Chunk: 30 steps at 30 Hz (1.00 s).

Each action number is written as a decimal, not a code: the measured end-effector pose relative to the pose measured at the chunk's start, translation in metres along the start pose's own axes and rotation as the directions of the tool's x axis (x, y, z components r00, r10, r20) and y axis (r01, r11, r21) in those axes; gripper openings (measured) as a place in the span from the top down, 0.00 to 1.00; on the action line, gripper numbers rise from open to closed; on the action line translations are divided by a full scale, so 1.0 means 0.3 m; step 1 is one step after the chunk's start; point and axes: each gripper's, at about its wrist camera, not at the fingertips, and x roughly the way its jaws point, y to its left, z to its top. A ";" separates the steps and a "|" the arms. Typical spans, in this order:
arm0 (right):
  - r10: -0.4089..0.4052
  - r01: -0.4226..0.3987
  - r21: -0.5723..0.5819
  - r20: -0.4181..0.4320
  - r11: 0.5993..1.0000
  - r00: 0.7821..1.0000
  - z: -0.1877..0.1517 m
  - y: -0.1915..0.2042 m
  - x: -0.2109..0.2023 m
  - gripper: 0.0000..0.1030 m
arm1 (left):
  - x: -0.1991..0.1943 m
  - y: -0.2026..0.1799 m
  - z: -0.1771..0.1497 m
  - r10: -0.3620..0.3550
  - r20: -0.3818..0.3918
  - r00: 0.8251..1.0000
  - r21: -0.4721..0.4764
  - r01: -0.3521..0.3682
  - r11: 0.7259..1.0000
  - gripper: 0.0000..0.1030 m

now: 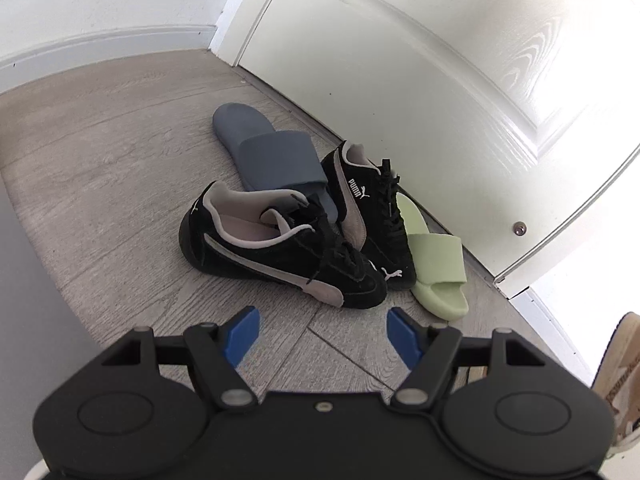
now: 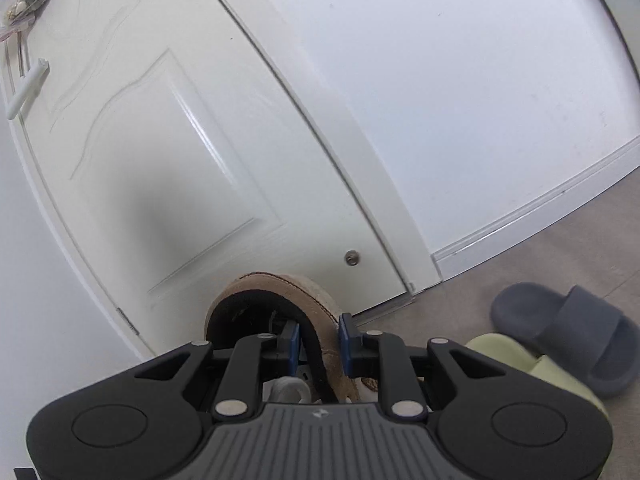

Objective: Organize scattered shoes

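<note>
My left gripper (image 1: 320,318) hangs open over the wood-look floor with nothing between its blue pads. Just ahead of it lies a pile: one black sneaker (image 1: 280,248) nearest, a second black sneaker (image 1: 368,204) tipped on its side behind it, a grey-blue slide (image 1: 272,152) partly under them, and a pale green slide (image 1: 436,264) against the door. My right gripper (image 2: 319,340) is shut on the collar of a tan suede shoe (image 2: 276,288), held up off the floor. That tan shoe (image 1: 620,380) also shows at the right edge of the left wrist view.
A white panelled door (image 2: 180,160) with a small metal stud (image 2: 352,258) stands right behind the shoes. White wall and skirting (image 2: 540,204) run to its side. Another grey slide (image 2: 568,324) and a green slide (image 2: 508,354) lie on the floor at the lower right.
</note>
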 end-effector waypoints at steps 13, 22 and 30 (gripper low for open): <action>-0.183 0.196 0.179 -0.087 0.964 0.979 -0.137 -0.271 0.061 0.78 | 0.044 -0.254 -0.127 0.002 -0.054 0.999 0.333 0.016 0.943 0.31; -0.136 0.165 0.198 -0.152 0.966 0.979 -0.107 -0.349 0.198 0.78 | 0.051 -0.296 -0.163 0.033 -0.034 0.999 0.414 -0.016 0.910 0.31; -0.112 0.165 0.290 -0.192 0.943 0.975 -0.152 -0.311 0.196 0.78 | 0.039 -0.320 -0.179 0.026 -0.026 0.999 0.460 -0.012 0.888 0.31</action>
